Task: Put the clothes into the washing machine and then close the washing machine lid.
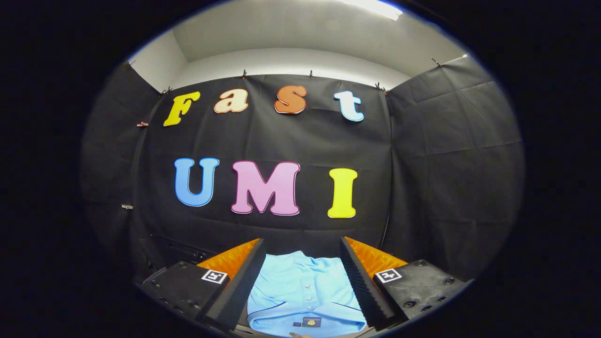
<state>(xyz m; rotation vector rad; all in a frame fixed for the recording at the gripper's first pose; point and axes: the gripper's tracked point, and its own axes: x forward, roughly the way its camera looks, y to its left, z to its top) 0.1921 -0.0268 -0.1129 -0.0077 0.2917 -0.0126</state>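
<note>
The light-blue shirt [305, 293] lies flat just ahead of and below the hand-held gripper [303, 260], framed between its two spread, empty fingers, collar end nearest and button placket running straight away along them, so a plain descent should meet it.

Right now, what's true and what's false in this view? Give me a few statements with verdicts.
1. A light blue shirt lies between the two fingers. True.
2. The gripper is shut on the shirt. False: the fingers stand apart, open, on either side of it.
3. The shirt has buttons down its front. True.
4. The shirt is red. False: it is light blue.
5. Black cloth lines the wall beyond the fingers. True.
</note>
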